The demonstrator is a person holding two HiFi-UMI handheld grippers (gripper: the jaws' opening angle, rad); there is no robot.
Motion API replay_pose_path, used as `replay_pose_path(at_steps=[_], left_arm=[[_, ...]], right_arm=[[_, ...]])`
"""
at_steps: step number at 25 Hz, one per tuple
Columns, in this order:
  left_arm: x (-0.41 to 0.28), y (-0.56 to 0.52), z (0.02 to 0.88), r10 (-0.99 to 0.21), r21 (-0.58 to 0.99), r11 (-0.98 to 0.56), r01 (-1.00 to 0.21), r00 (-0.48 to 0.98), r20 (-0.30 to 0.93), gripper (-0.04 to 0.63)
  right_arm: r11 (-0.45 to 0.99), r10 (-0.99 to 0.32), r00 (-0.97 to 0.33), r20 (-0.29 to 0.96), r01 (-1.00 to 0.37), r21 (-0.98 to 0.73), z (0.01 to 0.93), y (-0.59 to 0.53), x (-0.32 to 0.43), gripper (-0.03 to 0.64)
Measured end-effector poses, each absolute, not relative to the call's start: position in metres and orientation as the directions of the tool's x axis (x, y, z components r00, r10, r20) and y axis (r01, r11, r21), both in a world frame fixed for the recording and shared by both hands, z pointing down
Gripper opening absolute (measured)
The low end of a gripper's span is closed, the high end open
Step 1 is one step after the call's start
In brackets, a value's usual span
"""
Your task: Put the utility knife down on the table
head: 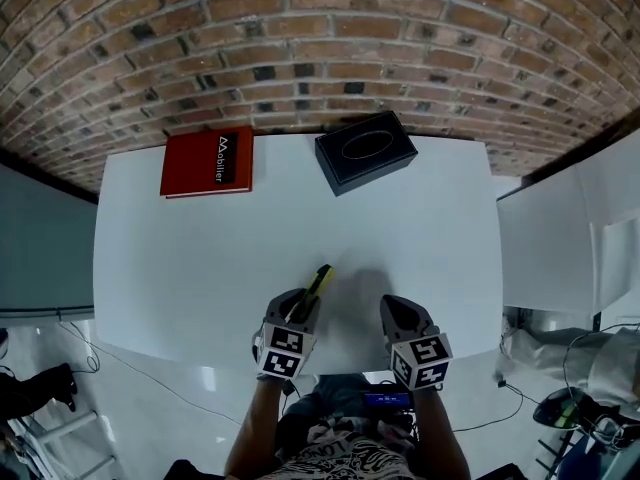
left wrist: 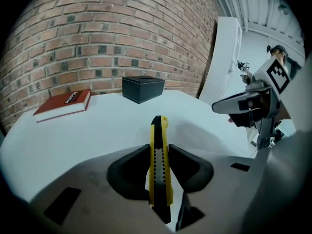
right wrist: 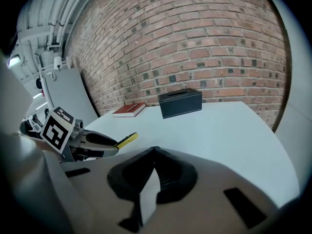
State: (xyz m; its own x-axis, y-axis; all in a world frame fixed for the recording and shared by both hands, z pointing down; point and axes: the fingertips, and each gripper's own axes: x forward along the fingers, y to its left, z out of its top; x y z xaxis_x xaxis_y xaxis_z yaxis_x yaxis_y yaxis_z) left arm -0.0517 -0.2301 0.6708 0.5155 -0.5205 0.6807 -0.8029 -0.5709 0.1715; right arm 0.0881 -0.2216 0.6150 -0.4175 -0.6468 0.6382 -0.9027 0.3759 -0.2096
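Observation:
A yellow and black utility knife [left wrist: 158, 155] is clamped between the jaws of my left gripper [left wrist: 158, 157], its tip pointing away over the white table [head: 200, 268]. In the head view the knife [head: 318, 282] sticks out from the left gripper [head: 300, 306] above the table's near edge. In the right gripper view the knife [right wrist: 126, 140] shows at the left. My right gripper [head: 393, 310] hovers beside it, a short way to the right. Its jaws [right wrist: 154, 152] are shut with nothing between them.
A red book [head: 208, 162] lies at the table's far left. A black tissue box [head: 365, 150] stands at the far middle. A brick wall [head: 320, 48] runs behind the table. A white panel [head: 570, 238] stands to the right.

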Motion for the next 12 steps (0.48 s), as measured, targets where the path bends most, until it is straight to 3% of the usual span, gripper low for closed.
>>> replay_pose_path(at_steps=[12], left_arm=[[-0.041,-0.219,0.705,-0.418,0.177,-0.621,-0.763,0.514,0.749,0.124]], right_arm=[[0.373,-0.606,-0.418,0.677,-0.901,-0.223,0.629,-0.228,0.089,0.000]])
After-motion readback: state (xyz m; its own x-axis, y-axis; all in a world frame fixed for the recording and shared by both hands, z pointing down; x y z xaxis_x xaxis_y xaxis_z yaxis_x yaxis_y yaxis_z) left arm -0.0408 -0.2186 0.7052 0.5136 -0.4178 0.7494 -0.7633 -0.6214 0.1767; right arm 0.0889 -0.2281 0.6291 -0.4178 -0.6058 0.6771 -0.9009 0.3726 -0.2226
